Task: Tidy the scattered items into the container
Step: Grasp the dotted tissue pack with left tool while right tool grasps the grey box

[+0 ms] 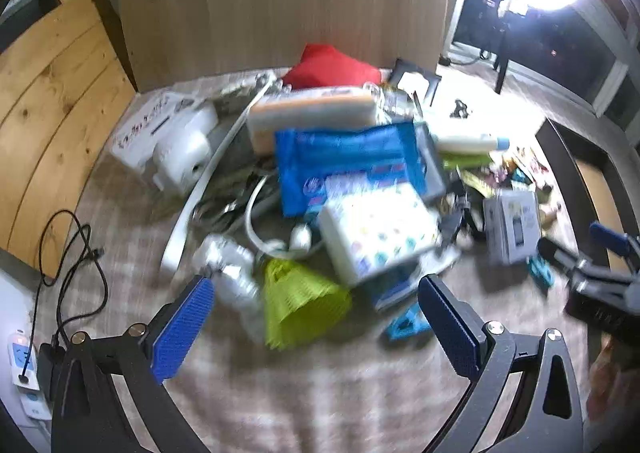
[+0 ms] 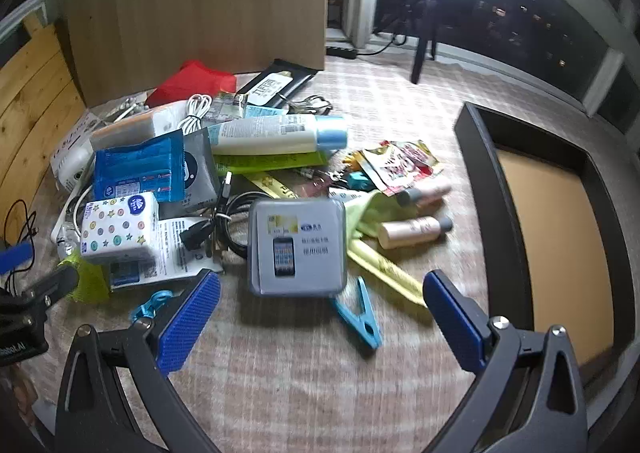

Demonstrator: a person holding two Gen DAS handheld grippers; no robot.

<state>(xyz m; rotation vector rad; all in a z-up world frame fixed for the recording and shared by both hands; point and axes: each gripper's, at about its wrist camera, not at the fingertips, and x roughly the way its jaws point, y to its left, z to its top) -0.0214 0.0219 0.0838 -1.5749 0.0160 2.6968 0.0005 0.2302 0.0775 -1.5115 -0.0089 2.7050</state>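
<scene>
Both grippers empty over the pile, nothing in the container yet

Left gripper (image 1: 316,327) and right gripper (image 2: 322,323) both had jaws spread wide, holding nothing, angled down at the rug. Clutter lay heaped just left of the black container (image 2: 476,157), whose tan floor looked bare. Nearest the right gripper: grey box (image 2: 296,249), flat on the rug in front of the jaws, probably light cardboard, stiff but crushable, best pinched across opposite side edges. Blue clothespin (image 2: 360,317) beside it was small and rigid, easy grab across the body. White lotion tube (image 2: 276,133) looked smooth, likely slippery, take it mid-barrel. Ahead of the left gripper a lime-green mesh item (image 1: 300,301) looked soft and light; tissue pack (image 1: 376,233) behind it would squash, so grip its short sides
</scene>
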